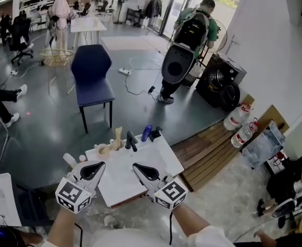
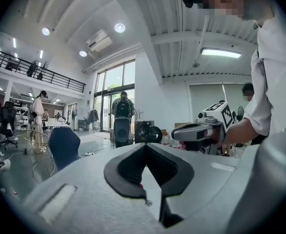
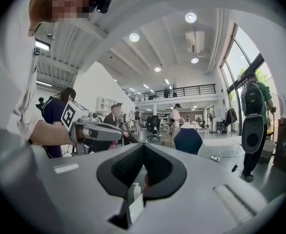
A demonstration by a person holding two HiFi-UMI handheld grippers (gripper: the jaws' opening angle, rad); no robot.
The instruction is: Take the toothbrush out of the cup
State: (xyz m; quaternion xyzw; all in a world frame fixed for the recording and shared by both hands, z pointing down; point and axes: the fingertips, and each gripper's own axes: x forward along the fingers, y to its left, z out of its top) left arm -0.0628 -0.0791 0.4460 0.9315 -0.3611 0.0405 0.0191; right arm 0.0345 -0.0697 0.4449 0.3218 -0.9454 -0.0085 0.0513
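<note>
Head view: nothing done yet. The left claw [image 1: 94, 169] and right claw [image 1: 142, 170] are shut and empty at lower centre, over the white tabletop [image 1: 121, 181]. What looks like the cup [image 1: 118, 143] holding the toothbrush [image 1: 118, 131] stands at the tabletop's far edge, untouched, with dark items [image 1: 131, 140] and a blue bottle [image 1: 147, 133] crowding its right.

right gripper [image 3: 144, 147] jaws pressed together; left gripper [image 3: 116, 132] at left, blue chair [image 3: 188, 140] beyond.
</note>
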